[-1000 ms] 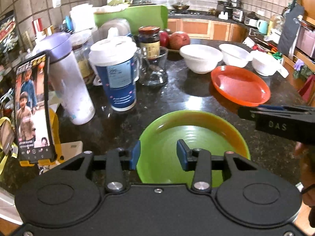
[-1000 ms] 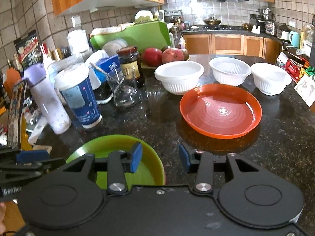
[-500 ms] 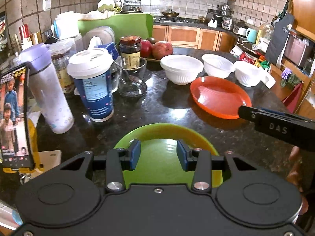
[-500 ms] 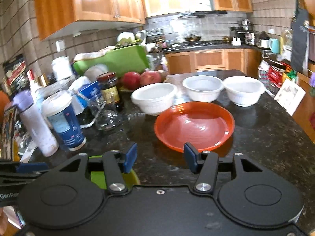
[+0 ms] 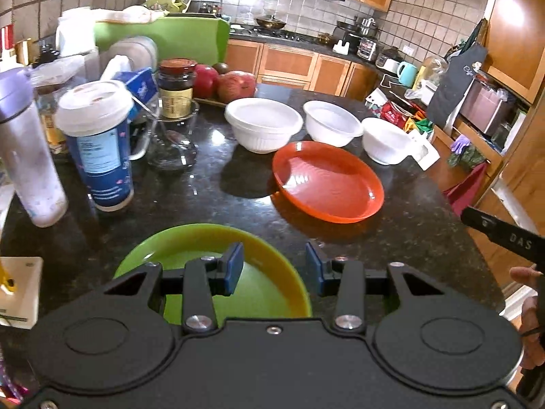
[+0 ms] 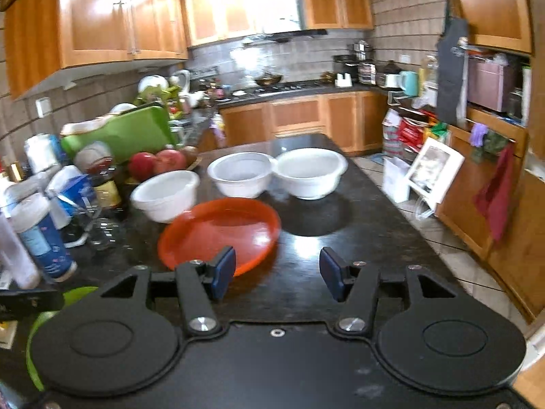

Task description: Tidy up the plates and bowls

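A green plate [image 5: 204, 266] lies on the black counter close in front of my left gripper [image 5: 273, 267]. That gripper is open: its left pad hangs over the plate and its right pad past the plate's right rim, neither one touching. An orange plate [image 5: 327, 180] lies farther back, with three white bowls [image 5: 264, 124] [image 5: 332, 121] [image 5: 388, 139] in a row behind it. My right gripper [image 6: 277, 272] is open and empty over bare counter, just right of the orange plate [image 6: 218, 231]. The green plate [image 6: 41, 323] shows at the bottom left of that view.
A lidded blue cup [image 5: 97, 146], a purple bottle [image 5: 24, 156], a glass jug [image 5: 173, 143], a jar [image 5: 177, 85] and red fruit [image 5: 221, 81] crowd the left side. The counter's right edge [image 6: 402, 225] drops to a tiled floor. A hand [image 5: 524, 276] holds the right tool.
My right gripper swung right and rose; the orange plate went from centre to its left. My left gripper shifted right, so the green plate now lies left of centre.
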Demonstrator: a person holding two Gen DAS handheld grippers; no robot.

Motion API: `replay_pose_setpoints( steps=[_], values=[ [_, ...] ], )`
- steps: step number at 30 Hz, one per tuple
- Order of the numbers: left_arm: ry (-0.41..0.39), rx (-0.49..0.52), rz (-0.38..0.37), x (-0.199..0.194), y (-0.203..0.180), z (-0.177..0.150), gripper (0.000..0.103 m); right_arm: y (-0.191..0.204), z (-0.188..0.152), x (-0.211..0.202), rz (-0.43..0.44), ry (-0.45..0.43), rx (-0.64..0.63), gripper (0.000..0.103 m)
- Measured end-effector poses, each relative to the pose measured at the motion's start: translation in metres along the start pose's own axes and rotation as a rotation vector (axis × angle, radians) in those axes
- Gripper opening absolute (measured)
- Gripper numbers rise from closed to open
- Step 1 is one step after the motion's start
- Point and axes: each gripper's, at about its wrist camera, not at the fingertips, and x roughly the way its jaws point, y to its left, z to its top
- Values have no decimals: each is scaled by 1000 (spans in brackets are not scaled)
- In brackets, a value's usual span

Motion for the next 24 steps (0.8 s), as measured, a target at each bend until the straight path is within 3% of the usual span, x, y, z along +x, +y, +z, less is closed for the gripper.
replay_pose_setpoints(
  steps=[6, 12, 24],
  values=[
    [18, -4, -13, 13, -19, 5, 50, -38, 6, 4, -28, 54, 47, 58],
    [72, -27, 4, 32, -31, 13, 50, -51, 23, 25, -26, 65, -16, 58],
    [128, -146, 124, 85, -43, 69, 46, -69, 81, 103, 166, 166, -163, 57]
  ],
)
